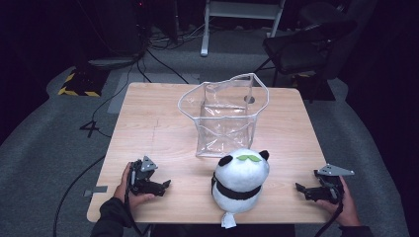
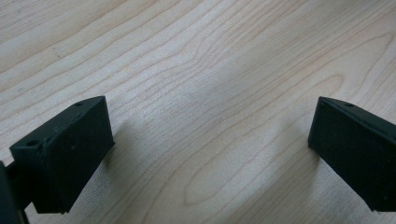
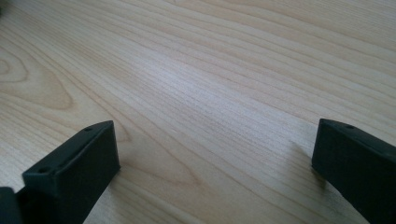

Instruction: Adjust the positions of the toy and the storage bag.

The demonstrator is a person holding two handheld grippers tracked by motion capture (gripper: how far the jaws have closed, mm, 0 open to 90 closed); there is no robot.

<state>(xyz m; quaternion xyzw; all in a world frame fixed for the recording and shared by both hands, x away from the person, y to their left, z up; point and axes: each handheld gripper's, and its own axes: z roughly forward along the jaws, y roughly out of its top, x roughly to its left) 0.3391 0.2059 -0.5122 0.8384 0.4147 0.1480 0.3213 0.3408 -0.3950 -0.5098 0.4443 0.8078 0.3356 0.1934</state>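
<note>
Panda plush [image 1: 240,180] sits at the table's [image 1: 148,118] near edge between both spread tools, left [image 1: 159,186] and right [image 1: 305,189].

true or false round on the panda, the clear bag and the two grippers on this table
1. The panda plush toy sits inside the clear plastic bag. False: it sits on the table, in front of the bag.
2. The bag stands open at its top. True.
3. The left gripper is clamped on the panda. False: it is open, with bare wood between its fingers.
4. The right gripper is open and holds nothing. True.
</note>
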